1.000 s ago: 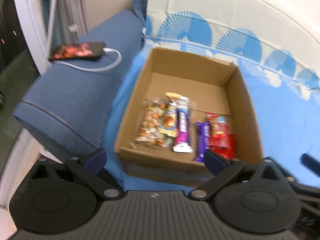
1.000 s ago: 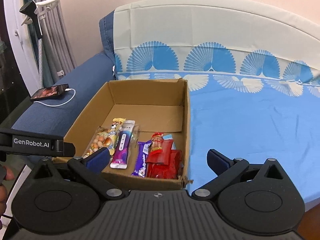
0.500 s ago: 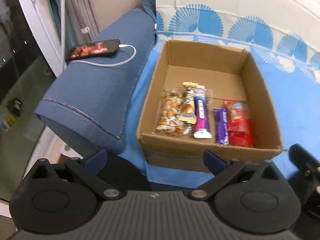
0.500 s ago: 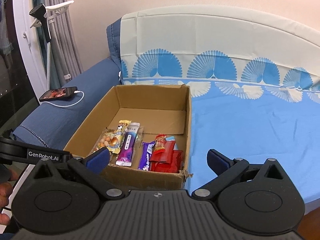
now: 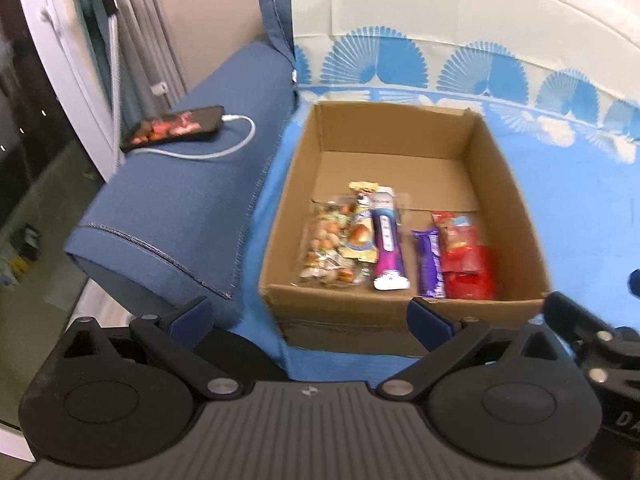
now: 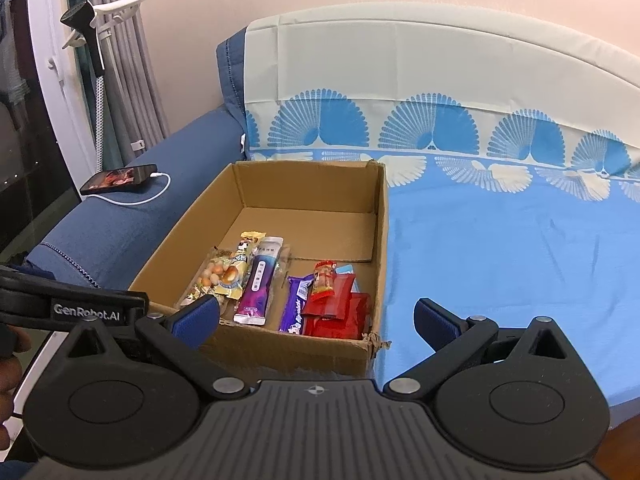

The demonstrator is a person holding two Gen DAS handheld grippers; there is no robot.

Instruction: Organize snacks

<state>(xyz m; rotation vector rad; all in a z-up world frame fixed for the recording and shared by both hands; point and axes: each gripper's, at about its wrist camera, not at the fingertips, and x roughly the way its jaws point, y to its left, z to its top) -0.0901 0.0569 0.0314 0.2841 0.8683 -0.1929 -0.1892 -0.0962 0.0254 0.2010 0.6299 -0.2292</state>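
one cardboard box (image 6: 376,216) is sitting in the middle of the frame on one blue bed sheet (image 6: 500,248). inside it, near the lower edge, the snacks are lying in a row: one clear bag of mixed nuts (image 5: 326,246) at the left, one yellow wrapped snack (image 5: 360,226) overlapping it, one long purple and white pouch (image 5: 386,242), one purple chocolate bar (image 5: 430,262), and a pile of red packets (image 5: 466,256) at the right, too overlapped to count surely. one phone (image 6: 118,179) with one white cable (image 6: 148,196) is lying at the upper left. two hand-held grippers are showing: the left hand-held gripper (image 5: 308,316) and the right hand-held gripper (image 6: 316,316).
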